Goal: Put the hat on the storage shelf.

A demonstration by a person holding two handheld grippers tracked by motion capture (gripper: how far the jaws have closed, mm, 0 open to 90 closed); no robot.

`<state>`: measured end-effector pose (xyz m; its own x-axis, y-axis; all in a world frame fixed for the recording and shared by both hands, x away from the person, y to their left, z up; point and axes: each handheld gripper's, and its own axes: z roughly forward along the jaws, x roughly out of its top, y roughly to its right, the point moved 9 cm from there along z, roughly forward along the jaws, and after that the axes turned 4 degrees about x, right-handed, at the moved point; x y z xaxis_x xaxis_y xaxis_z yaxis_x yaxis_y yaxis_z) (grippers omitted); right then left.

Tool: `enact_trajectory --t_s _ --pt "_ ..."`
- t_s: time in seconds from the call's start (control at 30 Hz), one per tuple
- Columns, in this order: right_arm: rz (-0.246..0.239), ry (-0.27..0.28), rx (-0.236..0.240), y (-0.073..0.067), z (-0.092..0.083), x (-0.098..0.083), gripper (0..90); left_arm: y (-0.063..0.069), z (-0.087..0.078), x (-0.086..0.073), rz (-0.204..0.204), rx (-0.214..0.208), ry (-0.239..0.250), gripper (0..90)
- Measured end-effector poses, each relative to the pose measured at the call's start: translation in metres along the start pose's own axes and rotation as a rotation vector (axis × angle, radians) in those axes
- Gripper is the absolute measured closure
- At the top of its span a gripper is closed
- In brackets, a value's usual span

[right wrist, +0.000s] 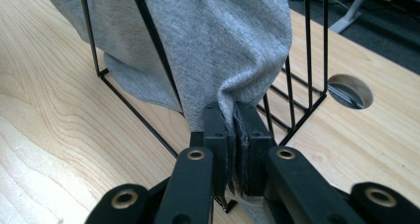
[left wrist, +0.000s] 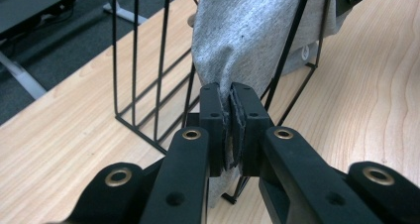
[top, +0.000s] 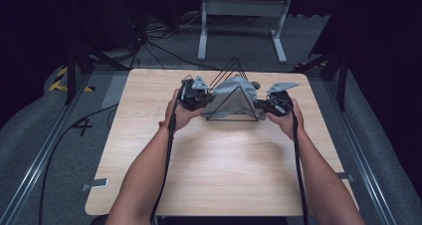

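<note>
A grey cloth [top: 230,96] is draped over a black wire rack [top: 233,118] with triangular frames at the far middle of the wooden table [top: 219,160]. My left gripper [top: 195,99] holds the cloth's left end, its jaws shut on a fold of grey fabric [left wrist: 247,40] at the gripper's tips [left wrist: 232,102]. At the rack's right side my right gripper [top: 268,105] is shut on the other end of the cloth [right wrist: 223,40], pinched between its tips [right wrist: 234,119]. Rack wires [left wrist: 133,65] stand just behind the left jaws, and rack wires [right wrist: 307,60] stand behind the right jaws.
A round cable hole [right wrist: 349,91] is cut in the tabletop beside the rack. A white desk frame [top: 242,21] and loose cables [top: 159,41] lie on the floor beyond the table. Dark stands [top: 74,65] flank the table's far corners.
</note>
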<state>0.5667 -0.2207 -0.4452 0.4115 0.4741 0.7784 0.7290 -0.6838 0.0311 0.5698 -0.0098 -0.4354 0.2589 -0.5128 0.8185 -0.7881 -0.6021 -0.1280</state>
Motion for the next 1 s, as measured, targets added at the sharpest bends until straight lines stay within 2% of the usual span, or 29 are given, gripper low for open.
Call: enact_trajectory --t_s 0.1,0.43,0.5,0.7,0.8,0.87,0.93,1.0 --pt "0.003 -0.01 -0.002 0.001 0.003 -0.003 85.2 0.002 0.004 -0.003 0.006 0.0 -0.008 84.8" --pt "0.015 -0.011 -0.015 0.003 0.004 -0.007 84.7 0.002 0.005 -0.005 -0.02 0.008 -0.001 84.6" --pt "0.016 -0.005 -0.023 0.003 0.001 -0.006 84.0 -0.002 0.0 -0.002 -0.008 0.028 0.011 84.2" --pt "0.007 0.012 -0.04 0.004 -0.013 -0.002 82.0 -0.01 -0.021 -0.001 -0.024 0.044 0.039 84.8" --pt "-0.001 0.023 -0.048 0.003 -0.021 -0.001 79.6 -0.012 -0.033 -0.003 -0.019 0.053 0.031 84.2" --pt "-0.001 0.029 -0.049 0.001 -0.027 0.001 79.6 -0.013 -0.038 -0.005 0.002 0.064 0.028 84.2" --pt "-0.014 0.032 -0.059 0.0 -0.033 0.001 79.3 -0.01 -0.045 -0.008 0.0 0.057 0.026 84.0" --pt "-0.021 0.033 -0.063 -0.001 -0.037 0.002 79.1 -0.009 -0.052 -0.009 0.016 0.057 0.02 83.6"
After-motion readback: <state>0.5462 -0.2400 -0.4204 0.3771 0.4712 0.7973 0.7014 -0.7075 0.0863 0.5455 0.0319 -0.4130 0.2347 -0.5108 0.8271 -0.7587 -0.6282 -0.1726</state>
